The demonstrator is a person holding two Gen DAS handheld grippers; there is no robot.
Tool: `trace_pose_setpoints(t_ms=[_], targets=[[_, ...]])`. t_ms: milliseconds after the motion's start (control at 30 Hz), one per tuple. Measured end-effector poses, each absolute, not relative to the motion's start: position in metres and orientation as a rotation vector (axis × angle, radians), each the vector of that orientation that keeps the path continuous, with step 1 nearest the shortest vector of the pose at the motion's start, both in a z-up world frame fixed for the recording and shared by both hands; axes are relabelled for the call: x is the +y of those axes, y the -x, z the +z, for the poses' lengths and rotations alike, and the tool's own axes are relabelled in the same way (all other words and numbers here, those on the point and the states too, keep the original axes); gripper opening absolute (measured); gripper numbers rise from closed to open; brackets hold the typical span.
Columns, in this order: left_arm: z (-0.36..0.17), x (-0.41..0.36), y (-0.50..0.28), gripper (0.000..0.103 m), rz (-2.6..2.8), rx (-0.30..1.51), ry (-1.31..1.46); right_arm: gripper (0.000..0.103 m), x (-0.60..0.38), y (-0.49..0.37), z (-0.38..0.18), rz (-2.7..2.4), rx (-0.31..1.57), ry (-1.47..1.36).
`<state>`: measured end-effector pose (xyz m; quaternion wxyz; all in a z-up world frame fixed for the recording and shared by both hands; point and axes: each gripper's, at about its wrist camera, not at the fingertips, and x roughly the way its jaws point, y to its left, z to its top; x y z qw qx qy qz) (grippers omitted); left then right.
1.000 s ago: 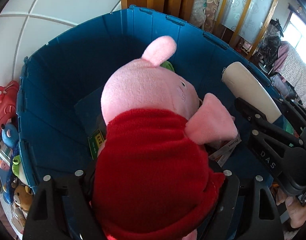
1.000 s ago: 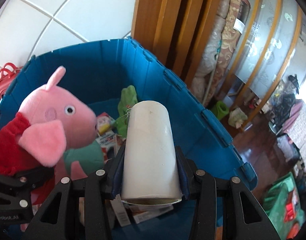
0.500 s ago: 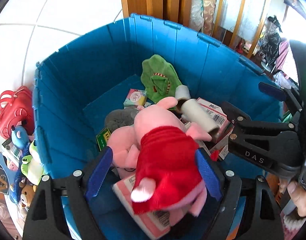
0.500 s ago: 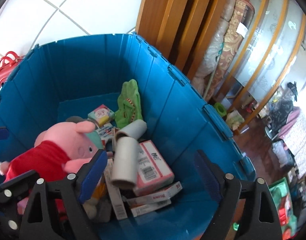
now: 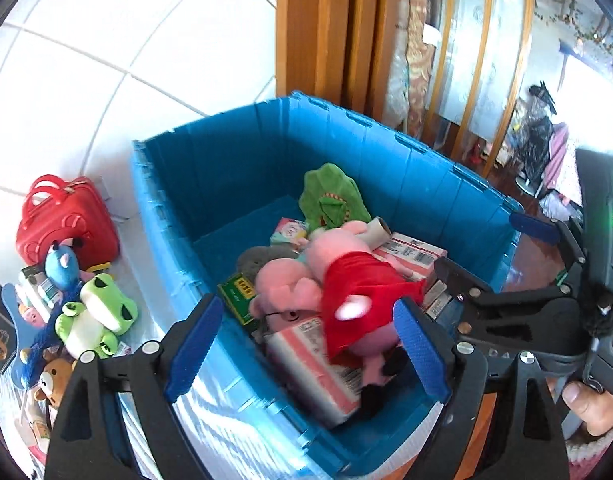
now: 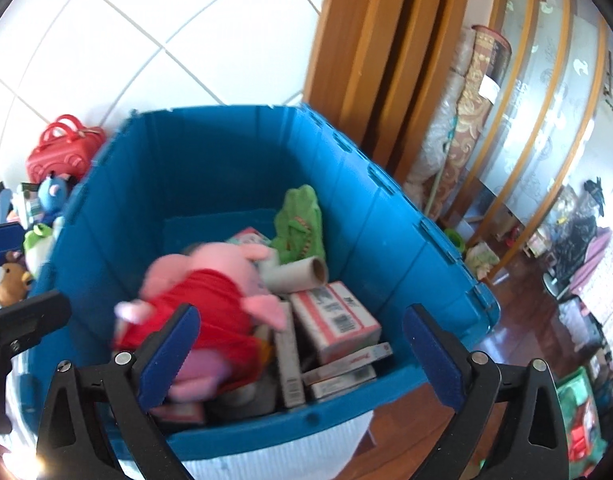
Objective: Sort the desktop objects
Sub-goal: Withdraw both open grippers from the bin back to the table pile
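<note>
both loads have left the jaws since a second ago: the pig (image 5: 346, 280) that filled the left gripper (image 5: 306, 344) now lies inside the bin (image 5: 174, 240), and the tube (image 6: 296, 274) once clamped in the right gripper (image 6: 306, 356) rests in the bin too, just behind the pig and in front of the green plush (image 6: 300, 222) at the bin's back. both sets of jaws have just been opening and now stand wide, nothing pressed between the pads; the pig merely shows through the gap, lying below in the bin. both grippers have also pulled back from the bin, so more of its near rim shows.

the pig lies sprawled on top of the boxes (image 6: 334, 320) near the bin's front, well below the rim, so it looks settled. the drop seems done.

next comes a fresh pick, judged from what is left outside the bin: on the bin's left side sit a frog (image 5: 94, 312), a blue toy (image 5: 62, 264), a small bear (image 5: 50, 380) and a red case (image 5: 66, 220), crowded together. to do it well, keep the jaws wide while swinging clear of the bin wall, choose one toy at the pile's edge, and close around its body rather than a limb so it does not dangle or drag a neighbour along.
</note>
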<state>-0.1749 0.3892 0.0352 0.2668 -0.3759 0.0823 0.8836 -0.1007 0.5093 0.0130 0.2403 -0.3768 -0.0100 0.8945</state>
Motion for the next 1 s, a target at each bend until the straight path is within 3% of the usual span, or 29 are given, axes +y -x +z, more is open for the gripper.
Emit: trace_pose_setpoints(t_ms=[600, 1000], targets=[[0.037, 0.236, 0.155, 0.088, 2.578, 0.08, 0.958, 0.103, 0.374, 0.118, 0.034, 2.632, -0.087, 0.943], [0.015, 0.133, 0.154, 0.088, 2.715, -0.01, 1.051, 0.103, 0.277, 0.156, 0.016, 2.765, -0.15, 1.038]])
